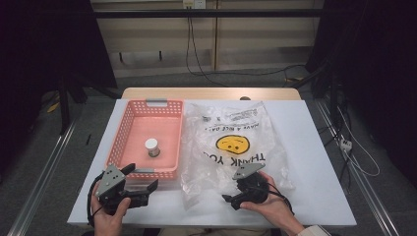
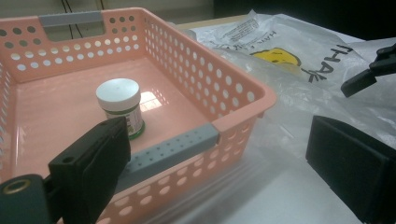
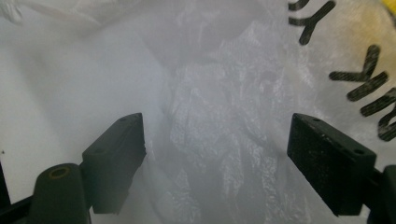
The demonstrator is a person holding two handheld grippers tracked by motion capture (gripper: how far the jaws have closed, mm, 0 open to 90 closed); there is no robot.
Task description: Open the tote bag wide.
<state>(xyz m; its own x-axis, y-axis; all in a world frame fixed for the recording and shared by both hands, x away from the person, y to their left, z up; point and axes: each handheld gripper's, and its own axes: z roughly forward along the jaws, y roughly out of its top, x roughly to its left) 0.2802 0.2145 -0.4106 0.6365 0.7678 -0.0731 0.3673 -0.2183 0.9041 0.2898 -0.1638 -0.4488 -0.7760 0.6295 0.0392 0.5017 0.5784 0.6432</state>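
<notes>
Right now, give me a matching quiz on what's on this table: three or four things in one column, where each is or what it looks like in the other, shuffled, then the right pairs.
Things:
1. jar
2. basket
3. bag
4. right claw

Descriptions:
A. pink, full of holes
B. clear plastic with a yellow face
C. open over crumpled plastic
D. white lid, standing in the basket

Pairs: 1-D, 2-A, 3-B, 4-C
</notes>
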